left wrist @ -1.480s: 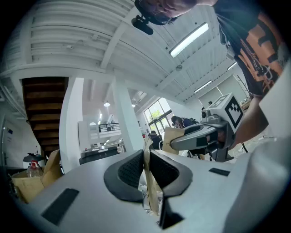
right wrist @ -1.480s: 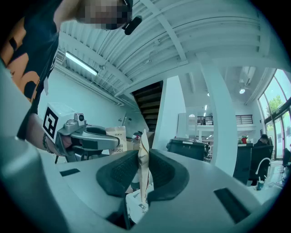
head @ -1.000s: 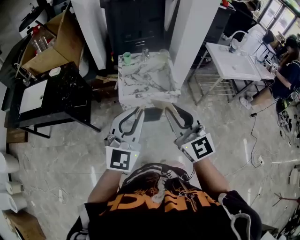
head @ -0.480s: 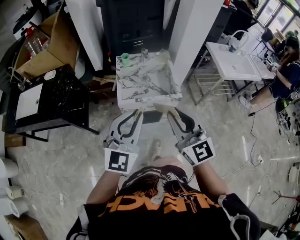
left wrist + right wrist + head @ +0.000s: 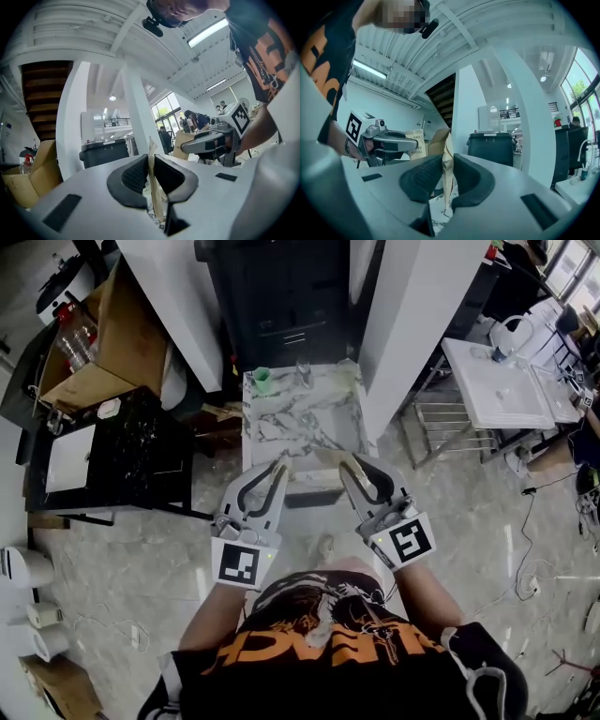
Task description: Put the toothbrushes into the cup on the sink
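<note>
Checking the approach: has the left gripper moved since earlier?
Yes, forward: the left gripper now overlaps the near edge of the marble sink more than before.

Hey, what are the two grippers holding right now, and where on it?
Both pinch what looks like one brown paper toothbrush packet: the left gripper at its left end, the right gripper at its right end.

a glossy pale stone floor [image 5: 122, 568] spreads below two white pillars [image 5: 422, 315] flanking a black cabinet [image 5: 281, 296]. a cardboard box [image 5: 103, 343] and black table [image 5: 141, 456] stand left, a white table [image 5: 502, 390] right. strip lights [image 5: 208, 33] cross the ribbed white ceiling.
</note>
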Tool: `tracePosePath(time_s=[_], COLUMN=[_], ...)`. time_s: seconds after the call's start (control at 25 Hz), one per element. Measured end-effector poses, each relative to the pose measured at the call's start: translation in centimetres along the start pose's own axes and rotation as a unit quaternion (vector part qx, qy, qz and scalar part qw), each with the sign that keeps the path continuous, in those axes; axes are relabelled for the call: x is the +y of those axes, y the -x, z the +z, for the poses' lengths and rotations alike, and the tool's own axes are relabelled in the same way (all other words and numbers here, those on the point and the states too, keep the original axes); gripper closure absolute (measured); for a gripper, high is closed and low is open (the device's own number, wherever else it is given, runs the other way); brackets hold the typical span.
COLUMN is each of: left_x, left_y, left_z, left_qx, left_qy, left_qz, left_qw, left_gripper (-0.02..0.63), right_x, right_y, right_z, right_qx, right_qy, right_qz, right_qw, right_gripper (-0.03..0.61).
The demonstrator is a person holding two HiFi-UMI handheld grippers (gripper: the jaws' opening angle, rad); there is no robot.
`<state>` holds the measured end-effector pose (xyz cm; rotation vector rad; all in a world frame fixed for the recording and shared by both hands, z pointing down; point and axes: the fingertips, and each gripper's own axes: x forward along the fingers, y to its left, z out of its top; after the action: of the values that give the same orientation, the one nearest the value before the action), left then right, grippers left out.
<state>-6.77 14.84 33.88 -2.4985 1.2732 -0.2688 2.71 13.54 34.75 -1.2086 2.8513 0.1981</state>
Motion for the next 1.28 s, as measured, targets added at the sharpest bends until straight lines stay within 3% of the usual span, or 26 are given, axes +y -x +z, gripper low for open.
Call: tracePosePath(time_s=[0.36, 0.6, 0.96, 1.28], left_x=[2.6, 4.6, 10.7, 15.7], left_y=[-7.9, -10.6, -15.6, -19.0], left_z=[-0.7, -2.7, -5.5, -8.2], left_qx=[0.017, 0.030, 0.008, -0.014], left_qy=[-0.003, -0.001, 0.021, 0.034], left_qz=[0.020, 0.016, -0.016, -0.059], left_qw=[0.9996, 0.9994, 0.9996, 0.9976], left_gripper=[0.554, 0.554, 0.554, 0.554], right_x=[-7.8, -10.4, -12.5, -14.1], right_y=[-5.4, -8.4, -15.5, -21.2], right_z=[-0.6, -3.6, -4.4, -4.7], right_qx=[-0.017, 0.014, 0.039, 0.037], right_qy=[-0.014, -0.016, -0.002, -0.006], right_qz=[0.028, 0.029, 0.007, -0.045], right_qw=[0.999, 0.999, 0.999, 0.998], right_gripper=[0.494, 0.494, 0.494, 0.494])
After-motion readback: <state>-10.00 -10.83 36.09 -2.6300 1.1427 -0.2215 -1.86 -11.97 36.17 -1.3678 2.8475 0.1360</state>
